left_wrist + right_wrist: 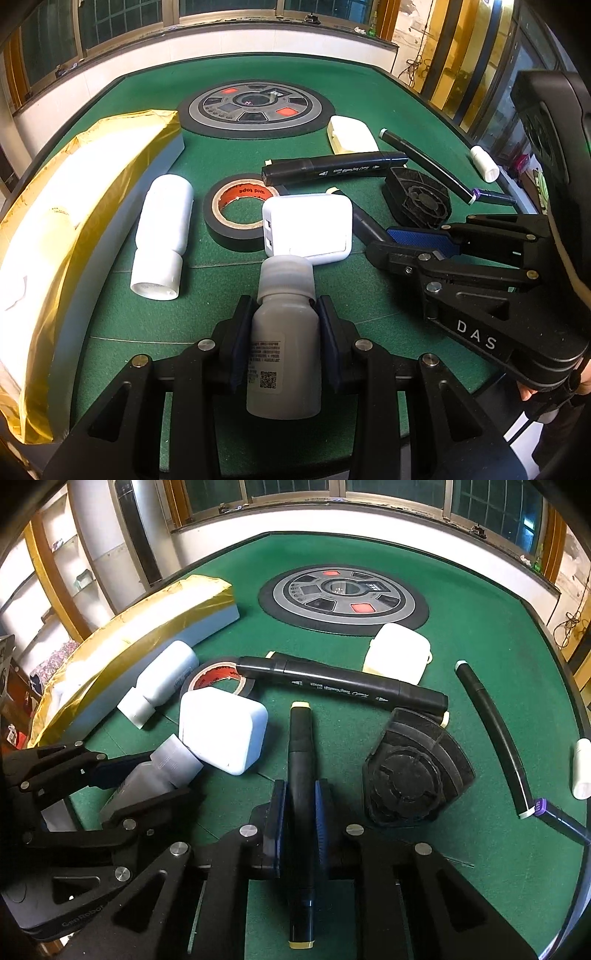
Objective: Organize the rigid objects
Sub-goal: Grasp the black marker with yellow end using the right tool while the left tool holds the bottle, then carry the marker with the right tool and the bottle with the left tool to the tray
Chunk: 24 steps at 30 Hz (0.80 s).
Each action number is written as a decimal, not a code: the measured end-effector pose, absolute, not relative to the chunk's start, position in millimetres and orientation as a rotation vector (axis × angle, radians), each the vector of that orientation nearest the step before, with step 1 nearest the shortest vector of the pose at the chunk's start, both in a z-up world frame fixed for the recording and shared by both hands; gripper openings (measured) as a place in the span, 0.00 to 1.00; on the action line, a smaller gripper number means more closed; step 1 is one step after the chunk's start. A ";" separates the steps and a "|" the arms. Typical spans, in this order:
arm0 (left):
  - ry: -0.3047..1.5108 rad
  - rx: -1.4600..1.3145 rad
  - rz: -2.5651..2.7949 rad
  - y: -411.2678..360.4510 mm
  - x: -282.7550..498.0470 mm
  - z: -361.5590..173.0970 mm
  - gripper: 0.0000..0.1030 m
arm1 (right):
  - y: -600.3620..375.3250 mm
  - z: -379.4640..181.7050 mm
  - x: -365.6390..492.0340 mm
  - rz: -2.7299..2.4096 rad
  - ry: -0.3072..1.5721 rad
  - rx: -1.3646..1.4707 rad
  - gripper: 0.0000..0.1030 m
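Note:
My left gripper (283,312) is shut on a small grey bottle (284,343) with a screw cap, held over the green table, its cap close to a white charger block (309,229). My right gripper (298,794) is shut on a black marker with pale yellow ends (301,775). The right gripper shows in the left wrist view (413,240) at right; the left gripper with the bottle shows in the right wrist view (155,771) at left. On the table lie a white bottle (162,236), a black tape roll (236,214), a big black marker (332,168), and a black fan part (417,195).
A long gold-wrapped white box (74,206) lies along the left. A round control panel (255,107) sits in the table's middle. A cream case (351,134), a thin black pen (428,166) and a small white tube (484,162) lie at the right near the table edge.

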State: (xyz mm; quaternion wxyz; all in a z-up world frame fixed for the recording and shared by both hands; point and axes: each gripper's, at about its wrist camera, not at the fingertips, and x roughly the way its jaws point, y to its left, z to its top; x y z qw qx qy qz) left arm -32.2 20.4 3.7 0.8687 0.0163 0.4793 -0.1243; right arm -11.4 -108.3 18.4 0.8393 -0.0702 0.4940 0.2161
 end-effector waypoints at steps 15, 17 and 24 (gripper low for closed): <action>0.975 -0.029 -0.262 35.5 -38.6 13.2 0.31 | -112.7 42.2 -18.9 0.455 0.990 -0.121 0.13; 0.966 -0.031 -0.256 38.5 -40.8 17.0 0.31 | -111.7 47.4 -20.5 0.463 0.977 -0.117 0.13; 0.911 -0.043 -0.223 54.1 -49.4 38.2 0.31 | -101.8 68.5 -22.3 0.491 0.923 -0.110 0.13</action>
